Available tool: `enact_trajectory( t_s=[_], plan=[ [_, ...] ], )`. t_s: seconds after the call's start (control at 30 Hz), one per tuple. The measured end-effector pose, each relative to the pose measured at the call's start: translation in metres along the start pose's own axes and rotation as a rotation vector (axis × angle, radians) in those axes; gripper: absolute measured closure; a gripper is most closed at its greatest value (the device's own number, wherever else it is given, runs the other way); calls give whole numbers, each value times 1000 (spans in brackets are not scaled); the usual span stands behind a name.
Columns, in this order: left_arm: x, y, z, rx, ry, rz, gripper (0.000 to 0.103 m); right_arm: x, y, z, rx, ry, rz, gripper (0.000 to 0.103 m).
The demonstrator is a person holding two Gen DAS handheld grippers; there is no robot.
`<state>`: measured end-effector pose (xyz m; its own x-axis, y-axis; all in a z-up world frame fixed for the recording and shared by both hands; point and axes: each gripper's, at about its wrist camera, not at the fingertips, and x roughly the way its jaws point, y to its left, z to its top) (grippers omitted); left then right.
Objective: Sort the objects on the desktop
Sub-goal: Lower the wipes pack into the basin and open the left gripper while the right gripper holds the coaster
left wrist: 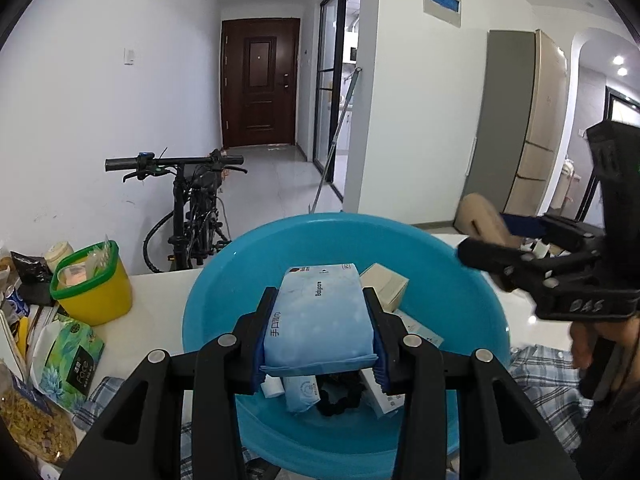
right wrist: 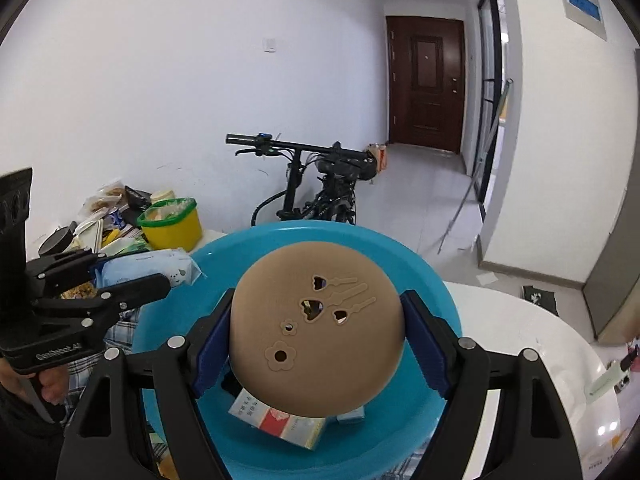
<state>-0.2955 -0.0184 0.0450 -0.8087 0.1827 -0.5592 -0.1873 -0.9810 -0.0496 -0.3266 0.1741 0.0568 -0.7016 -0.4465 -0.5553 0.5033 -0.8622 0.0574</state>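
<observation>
My left gripper (left wrist: 320,336) is shut on a light blue pack of wet wipes (left wrist: 320,316) and holds it over the blue basin (left wrist: 460,280). In the basin lie a beige box (left wrist: 386,284), a small blue packet (left wrist: 300,394), a black hair tie (left wrist: 340,396) and white boxes. My right gripper (right wrist: 316,340) is shut on a round tan lid-like object (right wrist: 316,340) with flower-shaped holes, above the same basin (right wrist: 432,280). A red and white box (right wrist: 280,420) lies below it. The left gripper with the wipes shows at the left of the right wrist view (right wrist: 132,280).
A yellow tub with a green rim (left wrist: 92,288) stands at the left, beside snack bags and a green tissue pack (left wrist: 68,356). A plaid cloth (left wrist: 540,376) lies under the basin on the white table (right wrist: 520,320). A bicycle (left wrist: 192,208) stands behind the table.
</observation>
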Motion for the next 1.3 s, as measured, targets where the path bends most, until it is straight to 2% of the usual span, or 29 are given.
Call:
enact_trajectory(
  t_s=[0.23, 0.33, 0.67, 0.83, 1.3],
  plan=[
    [9, -4, -2, 5, 15, 14, 60, -3, -6, -3, 7, 3, 6, 25],
    [9, -4, -3, 5, 14, 15, 60, -3, -6, -2, 24, -23, 10, 25],
    [10, -2, -4, -15, 14, 20, 60, 4, -3, -2, 14, -2, 8, 25],
    [12, -3, -4, -8, 23, 56, 60, 3, -4, -2, 17, -3, 7, 25],
    [13, -4, -3, -17, 32, 42, 60, 2, 3, 0, -1, 0, 17, 25]
  ],
)
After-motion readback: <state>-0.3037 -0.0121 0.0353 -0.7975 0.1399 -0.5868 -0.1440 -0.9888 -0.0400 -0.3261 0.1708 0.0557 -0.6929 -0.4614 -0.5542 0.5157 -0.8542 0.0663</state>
